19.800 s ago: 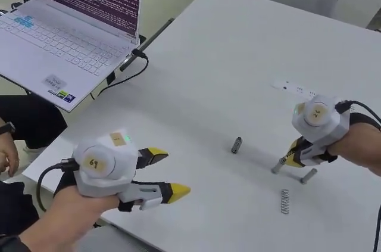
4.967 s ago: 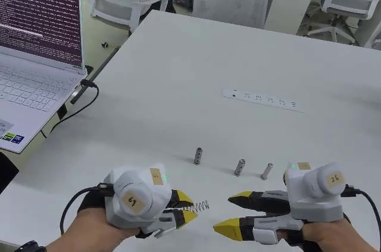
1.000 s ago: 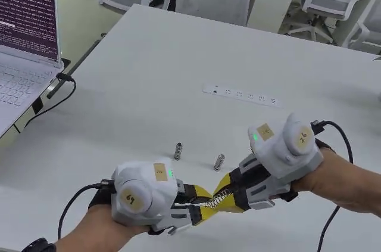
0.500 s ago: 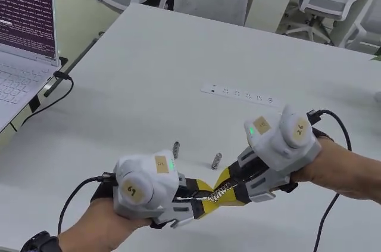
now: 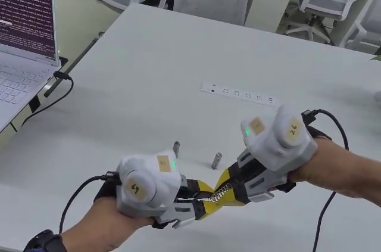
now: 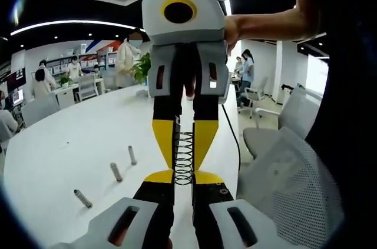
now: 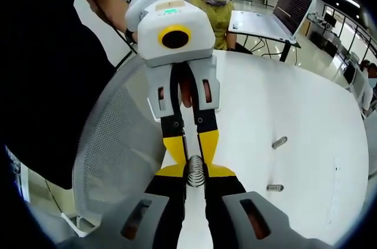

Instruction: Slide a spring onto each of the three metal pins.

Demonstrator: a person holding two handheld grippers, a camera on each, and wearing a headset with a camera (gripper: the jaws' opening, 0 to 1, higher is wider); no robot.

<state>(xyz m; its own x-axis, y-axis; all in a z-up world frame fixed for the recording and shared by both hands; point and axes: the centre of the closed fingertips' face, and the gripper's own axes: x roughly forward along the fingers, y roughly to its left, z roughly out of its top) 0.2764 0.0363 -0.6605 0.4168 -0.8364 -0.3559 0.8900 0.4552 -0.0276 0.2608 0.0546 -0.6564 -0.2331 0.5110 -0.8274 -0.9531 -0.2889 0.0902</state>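
The spring (image 6: pixel 184 155) is held in the air above the near edge of the desk (image 5: pixel 178 73), at 6 o'clock in the head view, bridged between the two grippers. The left gripper (image 6: pixel 184 177) has its fingers (image 6: pixel 159 176) drawn in to a narrow slit on one end of the coil. The right gripper (image 7: pixel 195 171) enters the left gripper view from 12 o'clock, with its yellow tips pressed to either side of the other end. Both look clamped on it, each gap no wider than the coil.

By my judgement the spring is light, made of thin wire, open-wound and soft along its length. A hard squeeze at mid-length would likely kink or flatten it, and it could flick away if a grip slips. The best hold is across the coil near one end, leaving the other end free and its bore open to go over a pin.

There is one loose spring, the one in the fingers. In the left gripper view three pins (image 6: pixel 116 171) rest on the desk in a row toward 8 o'clock of the spring. The two nearer ones look ribbed, as if already sprung. The farthest looks smoother, though it is too small to be sure. In the head view two of them sit at 11 and 12 o'clock of the spring. One power strip (image 5: pixel 238 94) lies beyond at 12 o'clock, and one laptop (image 5: pixel 24 14) stands at 9 o'clock.
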